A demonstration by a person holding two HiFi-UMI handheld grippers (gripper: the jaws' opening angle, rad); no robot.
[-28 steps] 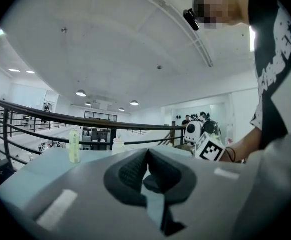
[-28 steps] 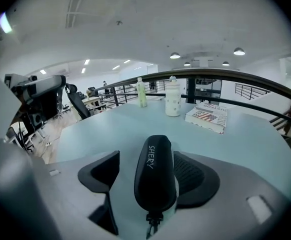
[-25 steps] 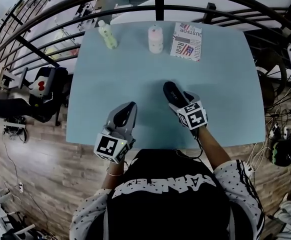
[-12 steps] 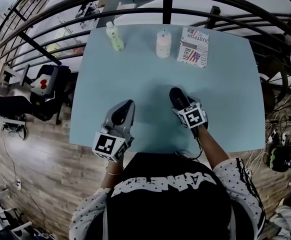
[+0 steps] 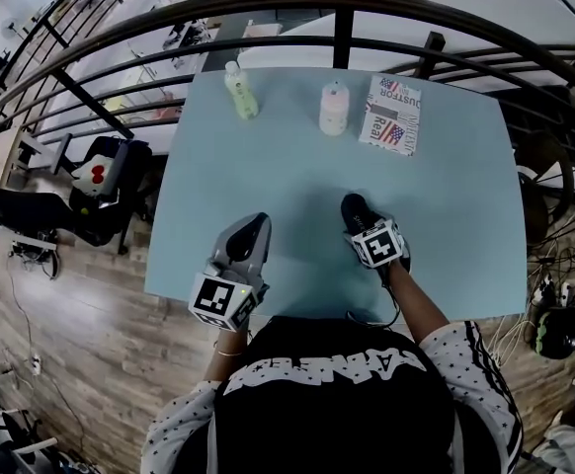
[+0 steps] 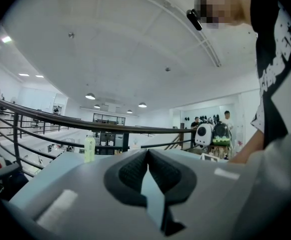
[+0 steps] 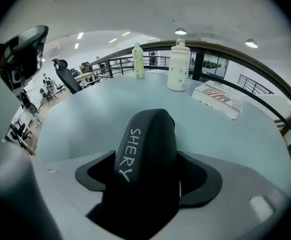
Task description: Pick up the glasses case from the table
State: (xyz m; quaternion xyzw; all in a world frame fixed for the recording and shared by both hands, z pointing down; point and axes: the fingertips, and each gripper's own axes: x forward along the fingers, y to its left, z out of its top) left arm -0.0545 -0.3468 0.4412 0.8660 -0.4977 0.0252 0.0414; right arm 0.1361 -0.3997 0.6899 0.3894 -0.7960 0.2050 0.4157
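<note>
Right tool point(image 5: 365, 227), just-widened jaws astride glasses case point(image 7: 145, 144)

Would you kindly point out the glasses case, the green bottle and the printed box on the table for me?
glasses case point(image 7: 148, 149): right gripper view, its curved black top.
green bottle point(image 5: 242, 99): head view, its body.
printed box point(image 5: 391, 117): head view, its top face.

We look steeply down on a pale blue worktop point(image 5: 465, 215). Along its far edge stand a green bottle point(image 5: 240, 89) at eleven o'clock, a white bottle point(image 5: 334, 107) at twelve and a printed box point(image 5: 396, 115) at one. At five o'clock our right gripper point(image 5: 362, 221) has a black glasses case point(image 5: 351, 206) between its jaws, which have just been opening. Our left gripper point(image 5: 251, 227) sits at seven o'clock, well apart.
</note>
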